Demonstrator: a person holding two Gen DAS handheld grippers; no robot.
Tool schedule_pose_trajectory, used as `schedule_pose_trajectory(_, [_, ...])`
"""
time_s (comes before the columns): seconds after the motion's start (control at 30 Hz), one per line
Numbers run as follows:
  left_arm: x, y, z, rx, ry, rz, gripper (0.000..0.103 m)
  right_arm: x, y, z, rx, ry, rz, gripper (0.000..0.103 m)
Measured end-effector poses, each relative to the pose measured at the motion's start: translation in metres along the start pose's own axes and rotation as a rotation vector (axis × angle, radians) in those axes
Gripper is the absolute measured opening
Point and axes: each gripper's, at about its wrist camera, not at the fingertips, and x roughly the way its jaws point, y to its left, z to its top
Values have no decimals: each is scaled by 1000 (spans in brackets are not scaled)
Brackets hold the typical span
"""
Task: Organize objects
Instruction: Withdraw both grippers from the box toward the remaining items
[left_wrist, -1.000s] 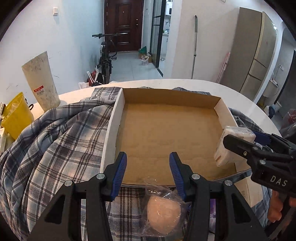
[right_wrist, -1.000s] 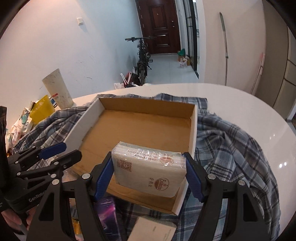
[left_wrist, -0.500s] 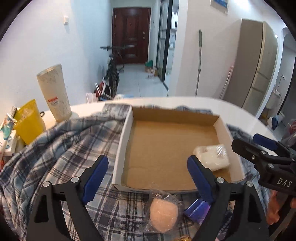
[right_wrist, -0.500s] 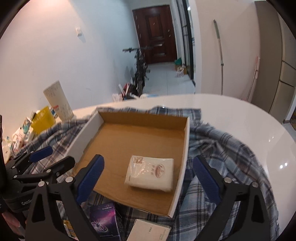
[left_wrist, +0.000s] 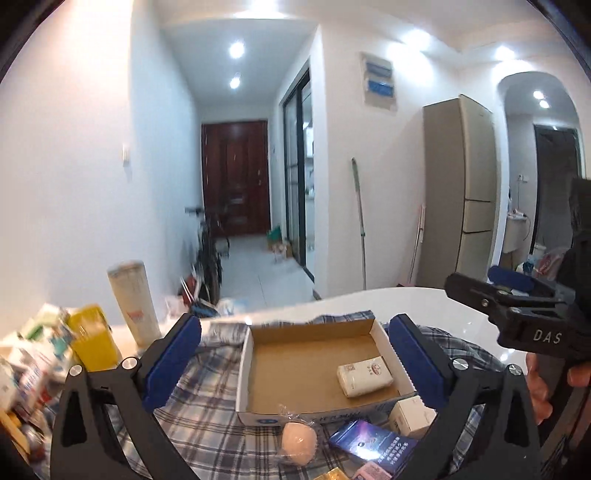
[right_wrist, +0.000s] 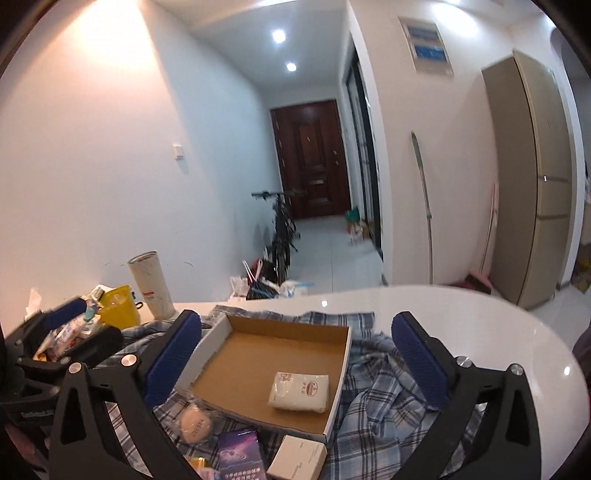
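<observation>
Both claws, left claw (left_wrist: 293, 356) and right claw (right_wrist: 295, 360), are opening, empty, above the tissue pack (right_wrist: 300, 391) in the cardboard box (right_wrist: 221, 334).

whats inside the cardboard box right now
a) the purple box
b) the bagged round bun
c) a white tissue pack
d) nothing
c: the tissue pack lies alone on the floor of the box, near its right wall, while the bun and the purple box sit outside on the plaid cloth in front of it.
</observation>
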Motion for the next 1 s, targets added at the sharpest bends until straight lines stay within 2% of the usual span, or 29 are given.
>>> schedule_pose_trajectory(0.13, [-23,-16,-5,48,-30,24,103,-29,2,-5,23,-74,-15,103])
schedule_pose_trajectory(0.23, [-35,-22,-14,37,-49,45,103,-41,3,-12,21,-103,-43,103])
schedule_pose_trajectory(0.3, [-37,-23,-21,22,-34,45,103,-41,3,-16,9,-98,-55,103])
schedule_pose_trajectory(0.4, [-26,-19,-31,7,31,25,103,-35,-1,-24,6,-73,-67,103])
schedule_pose_trajectory(0.47, [-19,-15,-35,-9,57,44,103,-29,-6,-28,29,-59,-70,103])
schedule_pose_trajectory(0.67, [7,6,-39,-101,140,30,103,-16,-15,-36,59,7,-52,103])
schedule_pose_trajectory(0.83, [34,26,-41,-196,242,-16,103,3,-15,-34,-6,118,-86,103])
schedule_pose_trajectory(1.0, [66,31,-50,-222,356,-55,103,19,-26,-44,65,203,-39,103])
